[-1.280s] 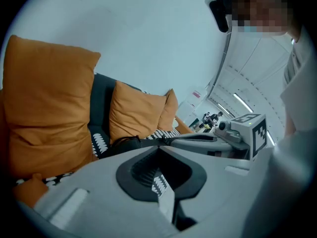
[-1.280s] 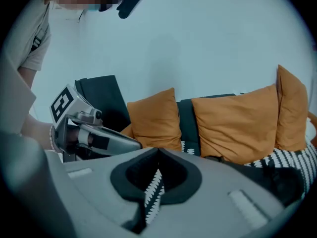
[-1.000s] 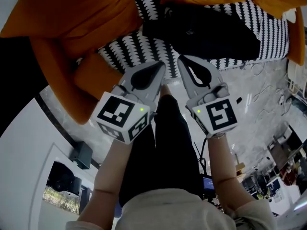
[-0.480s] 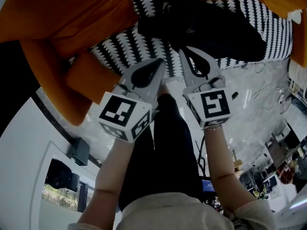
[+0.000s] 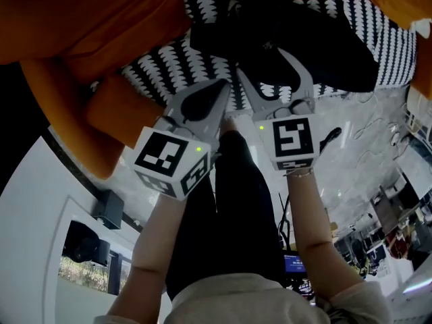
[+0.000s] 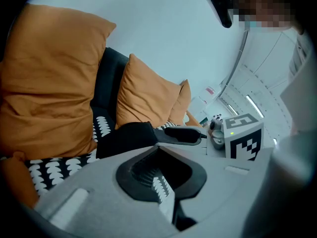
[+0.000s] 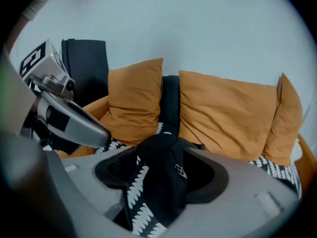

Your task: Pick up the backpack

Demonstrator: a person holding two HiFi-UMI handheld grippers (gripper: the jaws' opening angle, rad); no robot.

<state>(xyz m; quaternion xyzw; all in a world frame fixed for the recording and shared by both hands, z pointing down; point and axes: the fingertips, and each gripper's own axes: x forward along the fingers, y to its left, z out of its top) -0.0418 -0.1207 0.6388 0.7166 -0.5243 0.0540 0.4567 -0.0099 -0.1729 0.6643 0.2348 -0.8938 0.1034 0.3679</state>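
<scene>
Jaws on the right claw (image 5: 266,63) are opening and already stand wide, with nothing gripped. I take that as getting ready to bite, since the backpack (image 5: 304,39) sits right in front of them. From that claw's own camera the black fabric and a small zip pull fill the gap between the two tips (image 7: 161,150), but the pads are not pressing on it.

The left claw (image 5: 226,86) hangs just beside the right, a little nearer the person, tips together and empty (image 6: 158,145). It looks to be kept out of the way for now, perhaps to help once the weight comes up.

Just ahead of both claws and a touch below them, the backpack (image 6: 124,138) lies slumped on the sofa's black-and-white seat cover (image 5: 169,66). From the left claw it is ahead and off to the right.

Beyond it, orange cushions (image 7: 228,113) stand against the sofa back, and the bag seems to lean toward them. A grab from the open front side therefore looks the easier way in.
</scene>
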